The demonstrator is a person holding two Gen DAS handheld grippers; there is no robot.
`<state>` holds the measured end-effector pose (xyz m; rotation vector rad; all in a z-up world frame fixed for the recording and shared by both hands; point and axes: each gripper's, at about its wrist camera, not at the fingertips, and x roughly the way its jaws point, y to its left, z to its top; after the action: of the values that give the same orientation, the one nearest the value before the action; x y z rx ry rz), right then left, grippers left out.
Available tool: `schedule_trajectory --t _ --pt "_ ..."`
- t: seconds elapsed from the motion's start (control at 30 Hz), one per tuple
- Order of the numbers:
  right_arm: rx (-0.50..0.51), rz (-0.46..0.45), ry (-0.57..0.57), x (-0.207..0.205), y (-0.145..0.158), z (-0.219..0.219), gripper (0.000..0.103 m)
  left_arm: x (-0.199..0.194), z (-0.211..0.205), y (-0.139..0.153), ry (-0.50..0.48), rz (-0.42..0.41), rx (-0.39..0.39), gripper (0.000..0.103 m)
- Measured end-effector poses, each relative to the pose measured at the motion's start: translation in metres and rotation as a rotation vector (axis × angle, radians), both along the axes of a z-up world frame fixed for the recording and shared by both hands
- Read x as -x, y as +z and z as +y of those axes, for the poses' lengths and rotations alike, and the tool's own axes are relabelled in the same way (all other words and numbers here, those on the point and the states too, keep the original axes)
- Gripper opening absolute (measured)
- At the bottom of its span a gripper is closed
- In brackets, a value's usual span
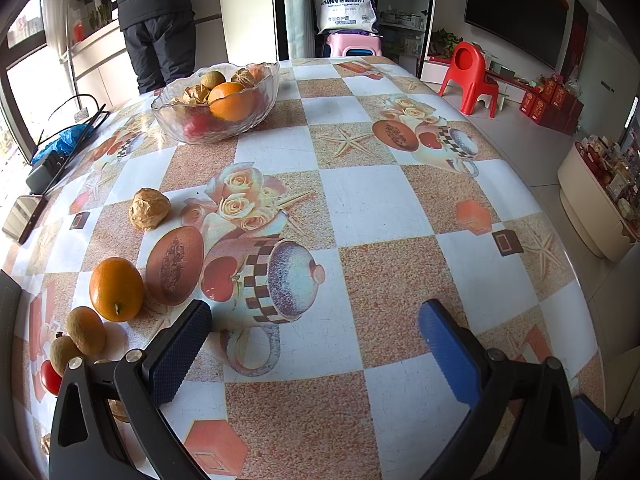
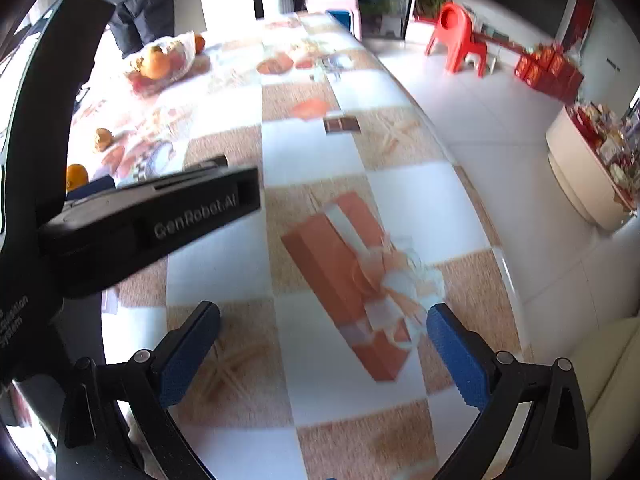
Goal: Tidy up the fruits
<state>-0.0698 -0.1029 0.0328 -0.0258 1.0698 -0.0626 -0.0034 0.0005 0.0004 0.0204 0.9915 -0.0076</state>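
Both grippers, left (image 1: 314,334) and right (image 2: 324,342), hung spread and empty over the table (image 1: 380,208). Loose fruit, an orange (image 1: 116,289) nearest, lay well short of the glass bowl (image 1: 216,102). Judged step: reaching; next, close around that orange.

I log surfaces | tablecloth (image 1: 360,200): glossy, smooth, printed | bowl (image 1: 216,120): clear glass, wavy rim | orange (image 1: 116,289): shiny, finely pitted peel | wrapped fruit (image 1: 149,209): crumpled tan paper | left gripper (image 1: 314,346): matt black plastic, blue textured pads (image 1: 180,356) | red chair (image 1: 472,76): glossy plastic
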Motion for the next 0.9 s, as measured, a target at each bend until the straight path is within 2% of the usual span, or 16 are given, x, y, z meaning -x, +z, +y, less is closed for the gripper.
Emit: schedule_trajectory --t 0.03,0.1,0.9 --pt "0.001 -0.061 0.008 0.002 -0.002 0.002 0.103 0.000 0.000 0.000 0.000 0.001 0.000 0.103" --pt "0.007 -0.080 0.008 0.001 -0.002 0.007 0.103 0.000 0.000 0.000 0.000 0.002 -0.004 0.103" --pt "0.000 -0.081 -0.001 -0.006 -0.003 0.006 0.103 0.000 0.000 0.000 0.000 0.003 -0.001 0.103"
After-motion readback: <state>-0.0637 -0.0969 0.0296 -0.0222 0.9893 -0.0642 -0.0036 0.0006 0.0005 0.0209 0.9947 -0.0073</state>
